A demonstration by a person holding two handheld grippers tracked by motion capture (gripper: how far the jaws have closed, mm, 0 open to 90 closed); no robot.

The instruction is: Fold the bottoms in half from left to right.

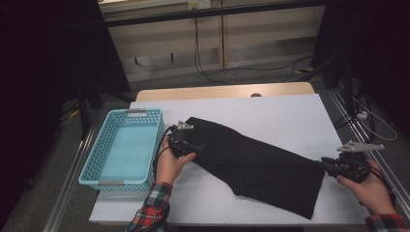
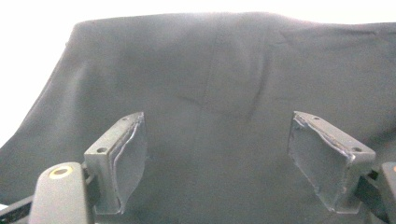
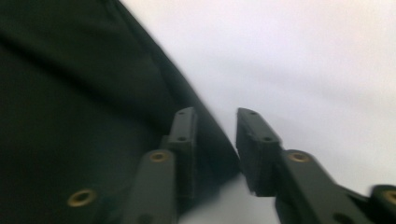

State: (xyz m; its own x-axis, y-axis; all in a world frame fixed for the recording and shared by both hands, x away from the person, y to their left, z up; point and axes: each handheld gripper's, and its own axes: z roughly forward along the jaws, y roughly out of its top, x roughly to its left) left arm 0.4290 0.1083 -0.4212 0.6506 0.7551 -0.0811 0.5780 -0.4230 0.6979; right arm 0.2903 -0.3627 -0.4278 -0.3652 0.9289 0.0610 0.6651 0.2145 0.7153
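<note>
Lying across the bench (image 1: 270, 113), the black garment (image 1: 251, 162) is sitting between the left gripper's (image 1: 196, 146) wide-apart jaws; the right gripper (image 3: 215, 140) is straddling its edge, jaws slightly apart, unclamped

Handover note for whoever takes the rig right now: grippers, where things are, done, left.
Left gripper: jaws wide open, over the left end of the black garment, nothing pinched.
Right gripper: jaws a little apart at the garment's right edge; the edge lies between them, pads not pressing.
Garment lies spread flat, slanting across the white table cover. Blue basket sits at the table's left, nothing in it.
Done: garment laid out, both grippers at its ends.
Left: likely grip both ends, fold, then put it in the basket.
</note>
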